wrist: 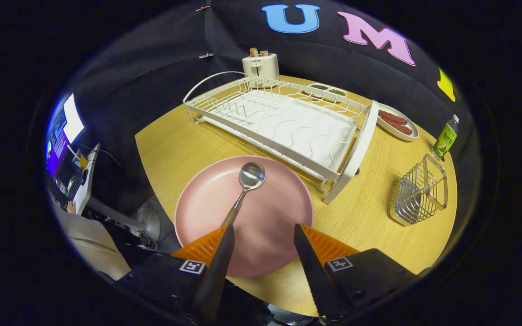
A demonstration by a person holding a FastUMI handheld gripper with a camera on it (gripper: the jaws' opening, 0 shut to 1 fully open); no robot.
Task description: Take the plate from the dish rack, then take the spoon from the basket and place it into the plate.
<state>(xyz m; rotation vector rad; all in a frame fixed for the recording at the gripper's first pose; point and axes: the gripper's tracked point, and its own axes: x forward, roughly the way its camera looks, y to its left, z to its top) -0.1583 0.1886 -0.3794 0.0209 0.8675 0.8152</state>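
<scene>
A pink plate (270,213) lies flat on the wooden table, just ahead of my fingers and in front of the white dish rack (283,122). A metal spoon (248,181) with a dark handle rests in the plate, bowl pointing away from me, its handle end close to the tip of my left finger. My gripper (261,235) hovers over the near part of the plate, open, with nothing between its fingers. The wire basket (419,190) stands to the right of the plate.
A white toaster (260,67) stands behind the rack. Beyond the rack's right end sit small dishes of seasoning (329,89), an oval plate with sausages (397,123) and a green bottle (446,138). A person's sleeve (93,244) and a screen (68,127) are past the table's left edge.
</scene>
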